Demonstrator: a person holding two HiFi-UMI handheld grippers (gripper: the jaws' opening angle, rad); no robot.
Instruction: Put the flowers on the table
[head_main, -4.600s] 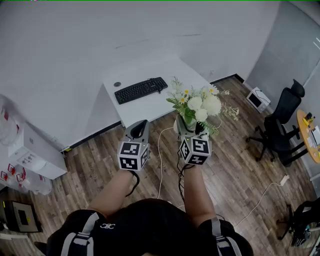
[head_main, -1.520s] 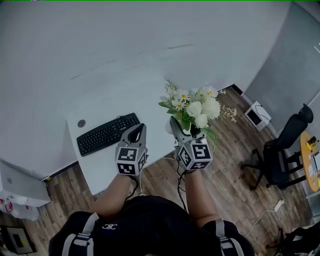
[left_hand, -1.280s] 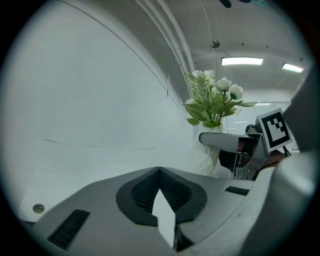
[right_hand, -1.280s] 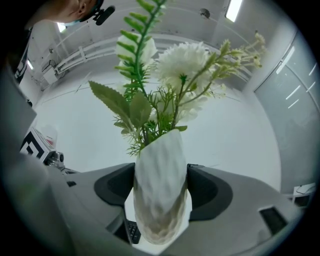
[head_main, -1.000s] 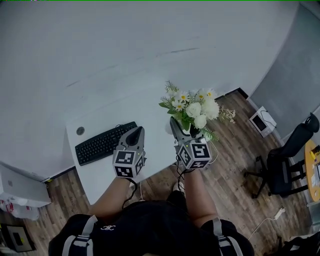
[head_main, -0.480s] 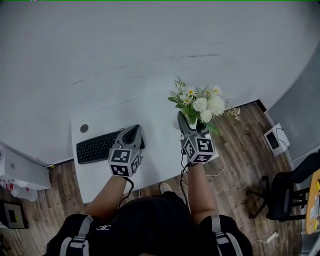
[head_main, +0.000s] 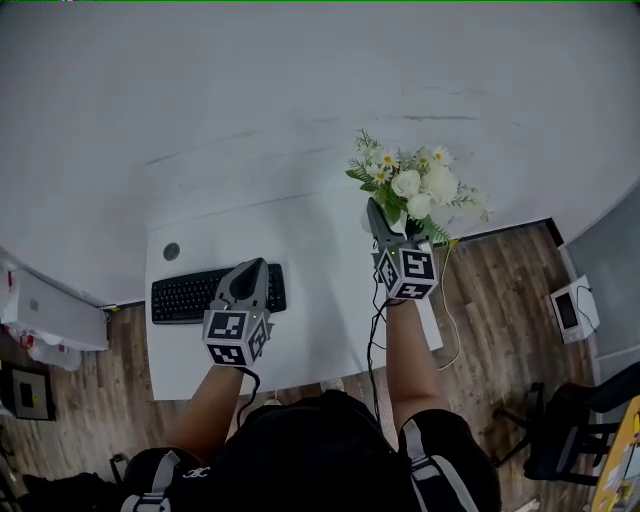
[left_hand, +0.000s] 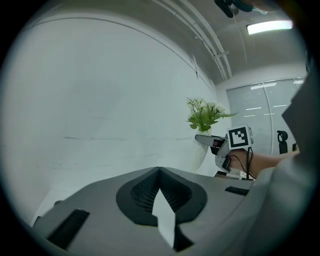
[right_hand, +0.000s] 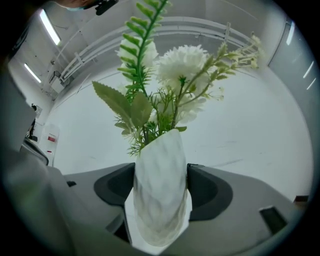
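A bunch of white and green flowers (head_main: 415, 185) stands in a white textured vase (right_hand: 161, 200). My right gripper (head_main: 380, 218) is shut on the vase and holds it upright above the far right part of the white table (head_main: 310, 230). In the right gripper view the vase fills the gap between the jaws, with the flowers (right_hand: 172, 75) rising above it. My left gripper (head_main: 250, 270) hovers over the right end of a black keyboard (head_main: 190, 295), shut with nothing in it. The left gripper view shows its jaws (left_hand: 160, 170) meeting, and the flowers (left_hand: 205, 114) and right gripper (left_hand: 207, 140) to the right.
A white wall runs behind the table. A round cable hole (head_main: 171, 251) sits at the table's far left corner. A cable (head_main: 447, 320) hangs off the right edge. On the wood floor stand a small device (head_main: 570, 308), an office chair (head_main: 570, 430) and white cabinets (head_main: 45, 320).
Both hands have moved forward over the table. The vase with the flowers now hangs over the table's far right part. The left gripper has come over the keyboard's right end.
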